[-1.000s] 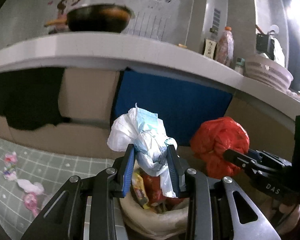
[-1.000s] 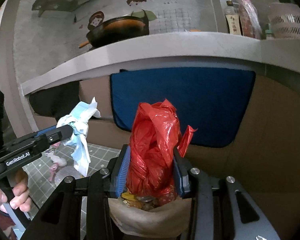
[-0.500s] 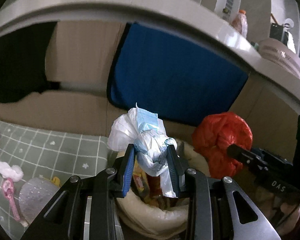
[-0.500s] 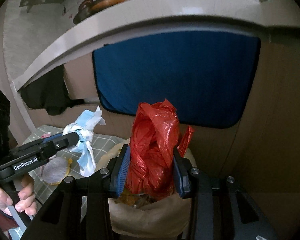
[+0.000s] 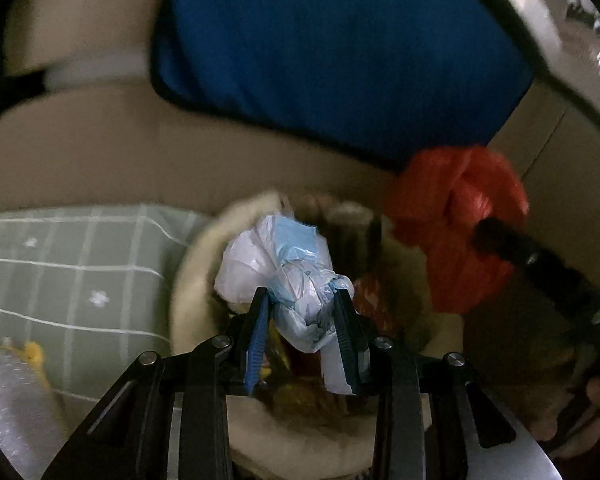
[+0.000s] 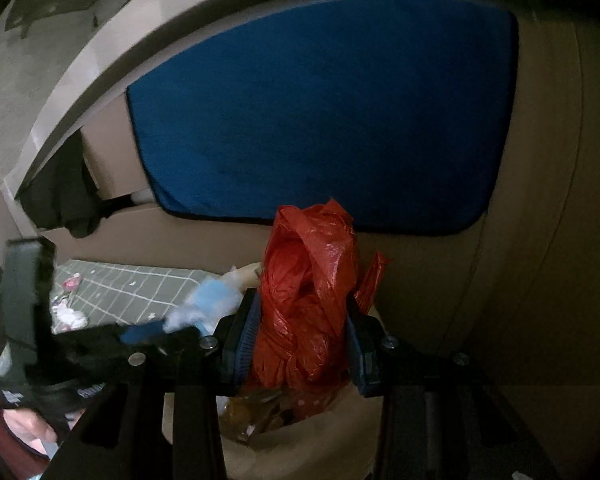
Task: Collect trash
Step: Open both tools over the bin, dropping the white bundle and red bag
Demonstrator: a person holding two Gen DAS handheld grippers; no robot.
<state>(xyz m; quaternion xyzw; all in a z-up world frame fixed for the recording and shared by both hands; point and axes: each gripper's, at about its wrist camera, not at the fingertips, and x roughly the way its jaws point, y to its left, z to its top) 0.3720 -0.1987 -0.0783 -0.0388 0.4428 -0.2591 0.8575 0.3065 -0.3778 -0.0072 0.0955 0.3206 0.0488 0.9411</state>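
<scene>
Fingers of left gripper (image 5: 302, 322) pinch white-blue bag (image 5: 284, 276); right gripper (image 6: 302, 340) pinches red bag (image 6: 308, 300).

— Colours up front? Red plastic bag (image 6: 308, 300), white-and-pale-blue bag (image 5: 288, 280), blue-padded black fingers (image 5: 258, 336).

— And behind? Deep blue cloth (image 5: 332, 52) on beige cabinet (image 5: 80, 152); sage-green mat (image 5: 72, 276), white grid, tiny white stars; cream bin liner (image 6: 300, 440).

Bin (image 5: 188, 280) contents blurred (mostly hidden)
</scene>
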